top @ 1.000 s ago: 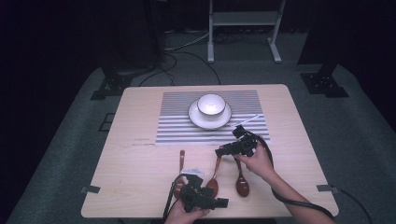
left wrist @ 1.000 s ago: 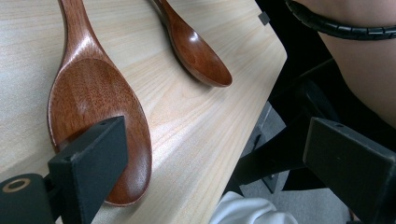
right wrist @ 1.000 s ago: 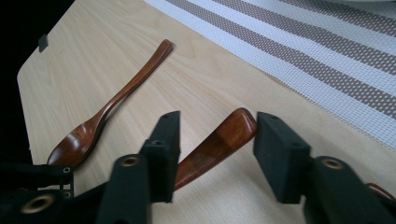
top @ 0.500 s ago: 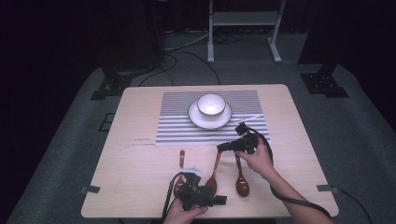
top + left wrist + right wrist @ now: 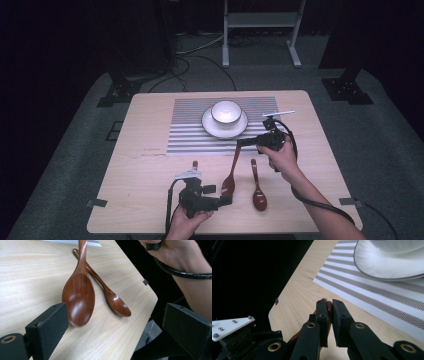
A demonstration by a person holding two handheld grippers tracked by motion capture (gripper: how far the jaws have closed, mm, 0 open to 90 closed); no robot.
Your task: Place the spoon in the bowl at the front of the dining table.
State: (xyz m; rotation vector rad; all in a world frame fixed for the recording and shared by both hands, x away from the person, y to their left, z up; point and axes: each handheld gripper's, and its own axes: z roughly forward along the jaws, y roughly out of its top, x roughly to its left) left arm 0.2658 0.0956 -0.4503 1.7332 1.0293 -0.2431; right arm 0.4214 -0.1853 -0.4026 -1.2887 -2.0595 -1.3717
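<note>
Right now my right gripper (image 5: 245,142) has its jaws clamped on the handle tip of the larger wooden spoon (image 5: 231,172), tilting it so its bowl hangs near the table (image 5: 150,125) beside my left gripper (image 5: 220,200), whose jaws stand wide apart with nothing between them. I judge this the lift-and-carry step; next I'd swing the spoon toward the white bowl (image 5: 226,112) on its saucer (image 5: 210,125), clearing the rim. A second wooden spoon (image 5: 257,187) lies just beside. No labels or writing can be read.
</note>
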